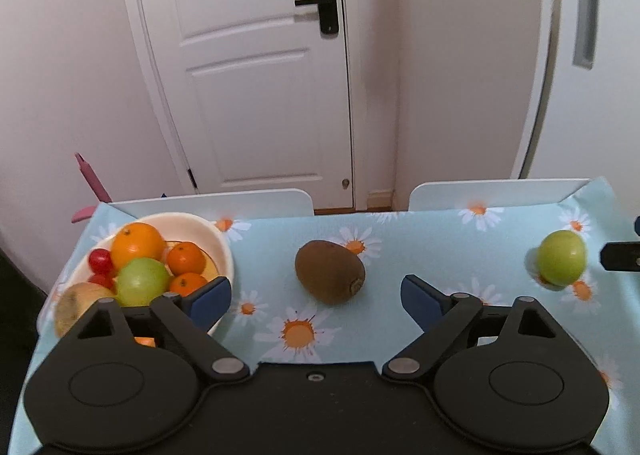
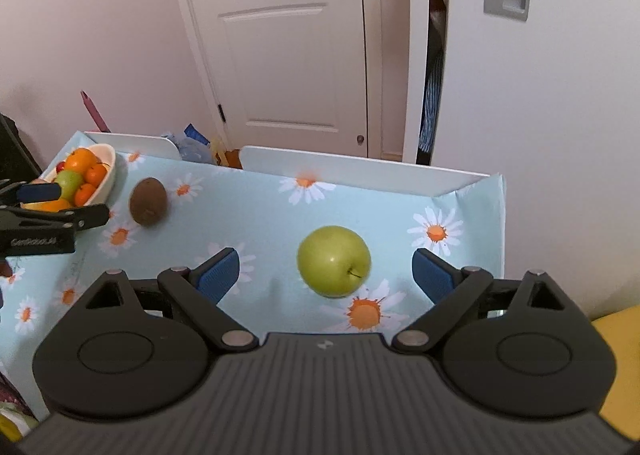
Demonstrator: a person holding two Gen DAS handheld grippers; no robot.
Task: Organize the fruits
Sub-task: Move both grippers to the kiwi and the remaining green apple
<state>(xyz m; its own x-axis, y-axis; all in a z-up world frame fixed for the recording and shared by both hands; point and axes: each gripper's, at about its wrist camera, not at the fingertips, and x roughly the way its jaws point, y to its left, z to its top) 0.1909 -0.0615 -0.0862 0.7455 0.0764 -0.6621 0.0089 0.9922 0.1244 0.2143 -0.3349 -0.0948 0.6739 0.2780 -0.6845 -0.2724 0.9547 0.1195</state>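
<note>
The left tongs point(image 1: 316, 297) stand spread wide and grasp nothing; a brown kiwi point(image 1: 330, 272) lies on the table point(image 1: 440, 247) in line with the gap, just ahead of the blue pads point(image 1: 212, 301) and touching neither. Beside the left pad sits a cream bowl point(image 1: 218, 243) heaped with an orange point(image 1: 138, 245), small tangerines point(image 1: 186, 258), a green apple in the bowl point(image 1: 142, 281) and red cherries point(image 1: 99, 260). The right tongs point(image 2: 326, 275) are likewise spread and empty. A loose green apple point(image 2: 334, 261) rests on the daisy-print cloth point(image 2: 248, 215) between their two pads, nearer the tips than the body, with clear space on both sides. Kiwi and loose apple lie well apart, the kiwi nearer the bowl. A white door point(image 1: 256, 67) stands behind the table.
</note>
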